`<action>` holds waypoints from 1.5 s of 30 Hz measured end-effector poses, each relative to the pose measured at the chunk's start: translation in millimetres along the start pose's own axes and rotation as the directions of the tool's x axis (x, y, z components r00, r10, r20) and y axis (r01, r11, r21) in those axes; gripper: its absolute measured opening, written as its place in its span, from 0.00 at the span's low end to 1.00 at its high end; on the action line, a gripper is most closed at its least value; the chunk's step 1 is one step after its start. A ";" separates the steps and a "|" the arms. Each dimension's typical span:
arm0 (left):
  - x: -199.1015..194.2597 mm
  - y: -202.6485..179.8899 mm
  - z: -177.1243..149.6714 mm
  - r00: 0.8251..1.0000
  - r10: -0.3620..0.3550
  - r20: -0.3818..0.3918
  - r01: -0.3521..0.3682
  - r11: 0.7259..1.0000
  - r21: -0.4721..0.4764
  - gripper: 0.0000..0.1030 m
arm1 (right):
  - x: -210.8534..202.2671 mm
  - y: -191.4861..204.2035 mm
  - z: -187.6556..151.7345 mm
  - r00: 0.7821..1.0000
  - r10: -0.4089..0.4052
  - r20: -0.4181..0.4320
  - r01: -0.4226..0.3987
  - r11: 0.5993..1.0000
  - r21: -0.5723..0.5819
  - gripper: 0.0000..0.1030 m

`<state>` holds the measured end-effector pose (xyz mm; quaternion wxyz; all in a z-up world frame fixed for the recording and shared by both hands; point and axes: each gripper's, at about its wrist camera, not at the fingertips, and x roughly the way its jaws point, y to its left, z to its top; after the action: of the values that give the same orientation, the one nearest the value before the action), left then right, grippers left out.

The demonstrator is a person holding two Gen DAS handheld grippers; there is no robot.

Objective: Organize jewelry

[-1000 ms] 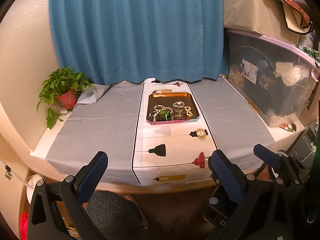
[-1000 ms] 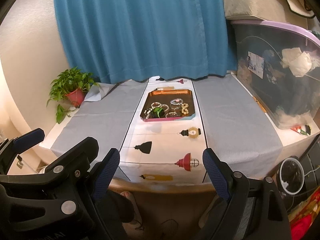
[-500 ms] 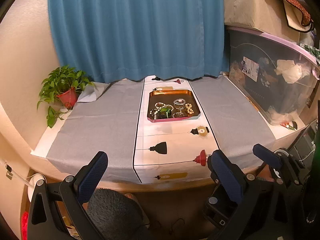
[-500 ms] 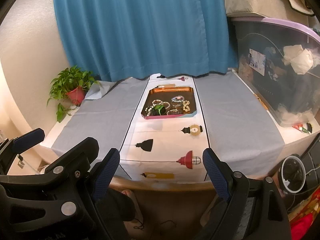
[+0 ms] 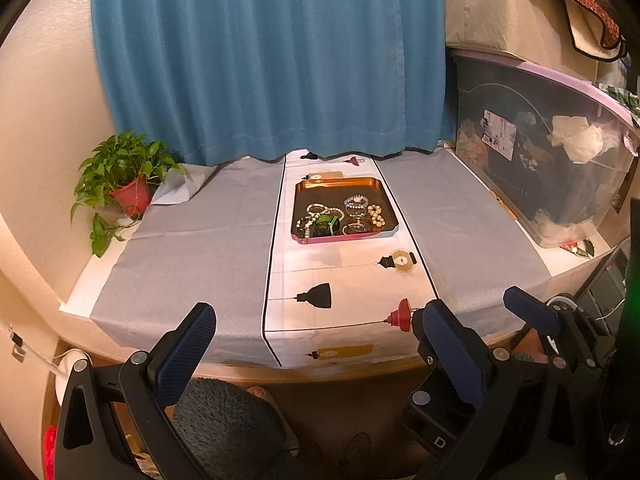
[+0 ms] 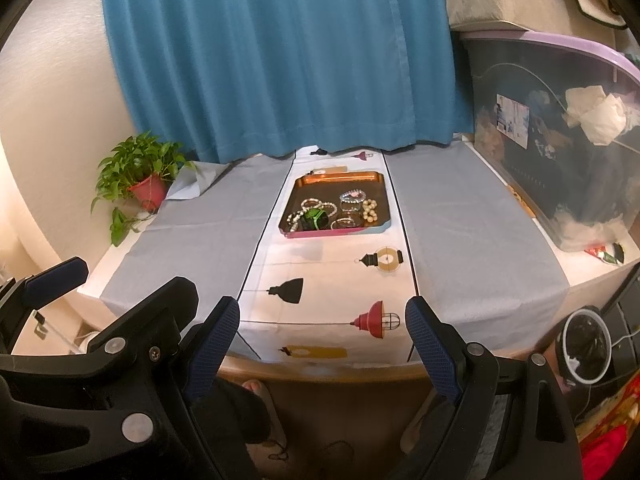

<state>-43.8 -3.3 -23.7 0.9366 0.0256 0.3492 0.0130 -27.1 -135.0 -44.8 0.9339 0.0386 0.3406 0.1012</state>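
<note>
1. Both sets of jaws stand spread wide with nothing between them: the left gripper (image 5: 316, 334) and the right gripper (image 6: 322, 330) hover side by side off the near edge of the table (image 5: 192, 248), well short of the jewelry.
2. The jewelry all lies in one shallow tray (image 5: 390, 210) on the patterned runner (image 5: 344, 280), toward the curtain (image 5: 260, 60). A green piece (image 6: 314, 216) sits in the near left part among bead bracelets (image 5: 320, 211), a sparkly bangle (image 6: 352, 196) sits further back, and a cluster of cream beads (image 5: 376, 214) lies by the right wall.
3. The pieces look bunched and partly overlapping, though at this distance it is hard to tell which ones are tangled.
4. This scene would fit a tray waiting to be sorted as well as one just filled, so only the layout can be judged.
5. For any pick from the tray, a careful approach would come from above, the jaws straddling one loop only, closing gently on its rim and lifting slowly so neighbours do not drag along.
6. The other gripper could steady the tray wall if it slides.
</note>
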 end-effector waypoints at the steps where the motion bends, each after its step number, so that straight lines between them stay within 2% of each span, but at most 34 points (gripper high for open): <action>1: 0.4 -0.4 -0.2 1.000 0.001 0.000 -0.001 1.000 0.001 1.00 | 0.4 -1.0 -0.2 1.000 -0.001 0.000 0.001 1.000 0.001 0.83; 45: 3.1 -1.6 -0.8 1.000 0.000 -0.006 0.000 1.000 0.005 1.00 | 2.8 1.1 -7.1 1.000 0.003 -0.006 -0.003 1.000 0.004 0.83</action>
<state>-41.9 -4.7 -26.4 0.9355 0.0279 0.3520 0.0124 -29.8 -133.3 -51.8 0.9326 0.0406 0.3437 0.1019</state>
